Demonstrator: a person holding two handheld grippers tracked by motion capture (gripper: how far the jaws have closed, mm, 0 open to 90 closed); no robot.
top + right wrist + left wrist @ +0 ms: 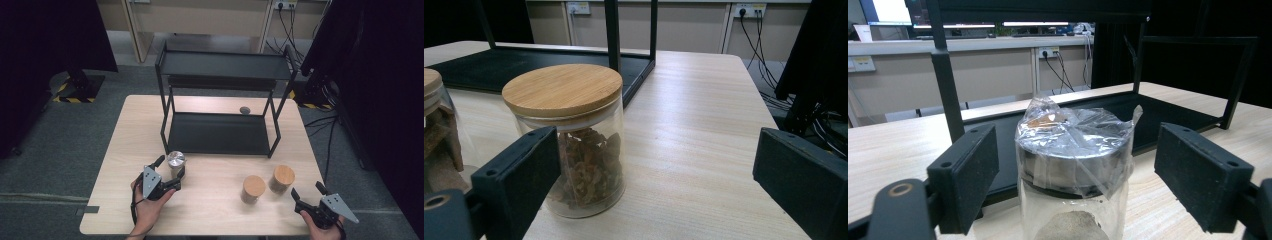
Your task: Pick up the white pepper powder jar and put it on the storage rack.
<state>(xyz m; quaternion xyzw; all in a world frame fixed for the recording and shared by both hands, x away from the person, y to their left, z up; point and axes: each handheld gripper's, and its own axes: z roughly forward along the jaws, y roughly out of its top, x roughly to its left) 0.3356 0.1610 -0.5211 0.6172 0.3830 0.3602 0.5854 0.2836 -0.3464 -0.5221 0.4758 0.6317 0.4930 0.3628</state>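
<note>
**Silver-lidded jar between spread tongs**

Plastic-wrapped, the silver-lidded jar [1073,165] stands on the tabletop [215,210] before the black rack [220,132], between the left tongs [169,167] — released, not touching. Two bamboo-lidded jars [267,182] stand farther right — the right tongs [306,192] gape near them.

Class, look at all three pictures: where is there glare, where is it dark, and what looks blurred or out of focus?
High view: dark at both upper corners, evenly lit table. Left gripper view: glare on the plastic wrap over the silver-lidded jar, bright blown-out strips along the top, soft background. Right gripper view: the wooden-lidded jar is sharp, while the near jaws and far wall are blurred.
</note>
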